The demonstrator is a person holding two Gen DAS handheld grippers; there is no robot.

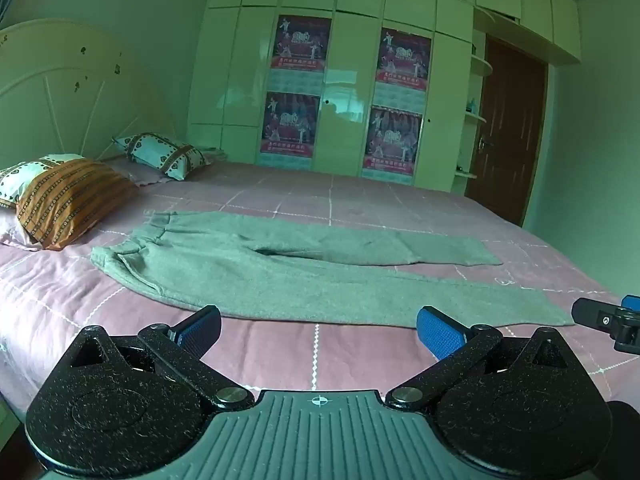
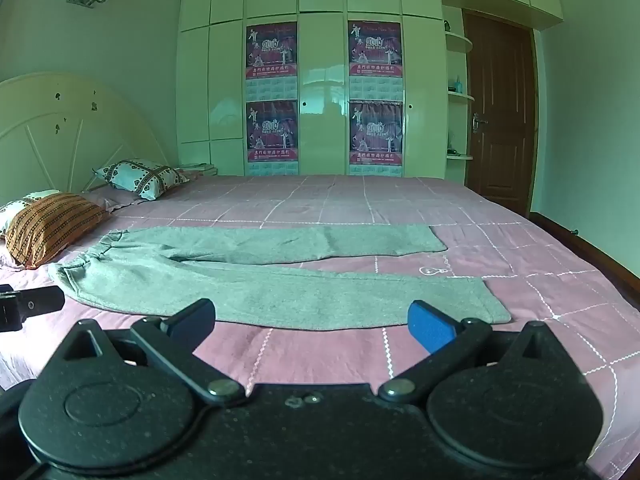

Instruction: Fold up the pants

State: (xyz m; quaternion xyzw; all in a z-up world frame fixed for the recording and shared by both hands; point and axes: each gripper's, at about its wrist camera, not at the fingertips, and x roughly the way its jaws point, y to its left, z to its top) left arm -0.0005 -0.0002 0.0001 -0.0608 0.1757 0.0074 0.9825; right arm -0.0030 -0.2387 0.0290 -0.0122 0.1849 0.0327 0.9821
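Note:
Grey pants (image 1: 280,268) lie flat on the pink bed, waistband to the left near the pillows, both legs stretched right and spread apart. They also show in the right wrist view (image 2: 256,280). My left gripper (image 1: 318,330) is open and empty, hovering just in front of the near leg. My right gripper (image 2: 312,322) is open and empty, also just short of the near leg, close to its hem (image 2: 490,300). The right gripper's tip shows at the right edge of the left wrist view (image 1: 608,320); the left gripper's tip shows at the left edge of the right wrist view (image 2: 28,306).
The pink checked bedsheet (image 2: 400,208) covers a wide bed. An orange striped pillow (image 1: 72,200) and a patterned pillow (image 1: 164,154) lie by the white headboard (image 1: 60,92). A white wardrobe with posters (image 2: 312,80) and a brown door (image 2: 500,112) stand behind.

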